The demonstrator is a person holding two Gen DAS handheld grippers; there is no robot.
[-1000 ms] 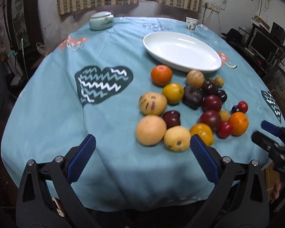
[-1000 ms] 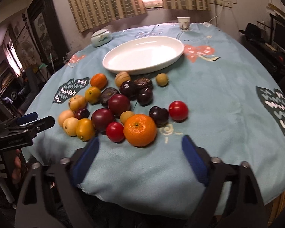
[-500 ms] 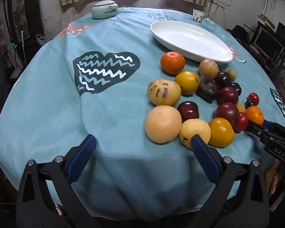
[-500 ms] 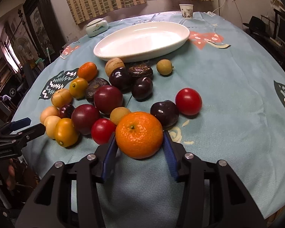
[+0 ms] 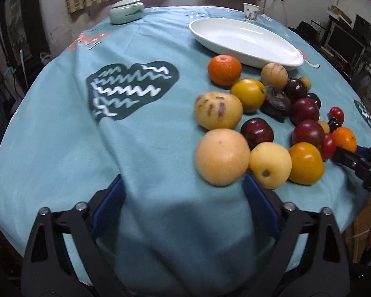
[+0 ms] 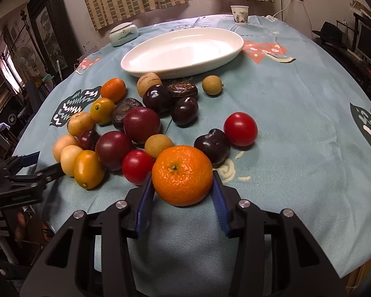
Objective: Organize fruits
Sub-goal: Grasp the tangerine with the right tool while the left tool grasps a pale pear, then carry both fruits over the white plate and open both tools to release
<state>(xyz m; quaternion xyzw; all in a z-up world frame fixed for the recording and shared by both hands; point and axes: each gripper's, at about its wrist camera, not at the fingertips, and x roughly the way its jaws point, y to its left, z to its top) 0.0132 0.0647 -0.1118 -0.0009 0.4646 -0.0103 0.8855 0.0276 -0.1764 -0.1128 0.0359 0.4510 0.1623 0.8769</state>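
A pile of several fruits lies on the blue tablecloth in front of a white oval dish [image 6: 183,49], also in the left wrist view [image 5: 244,40]. My right gripper [image 6: 182,184] is shut on a large orange mandarin [image 6: 182,174] at the near edge of the pile; its blue pads press both sides. It also shows in the left wrist view [image 5: 345,138]. My left gripper [image 5: 183,193] is open and empty, just short of a pale round fruit [image 5: 222,156] that lies beside its right finger [image 5: 258,206].
A second mandarin [image 5: 224,70] lies near the dish. A red tomato [image 6: 240,129] and a dark plum [image 6: 212,145] lie behind the held mandarin. A lidded ceramic pot [image 6: 123,34] and a paper cup [image 6: 239,14] stand at the far side. The table edge is close below both grippers.
My right gripper moved forward around the mandarin and closed on it. My left gripper moved forward towards the pale fruits and stayed open.
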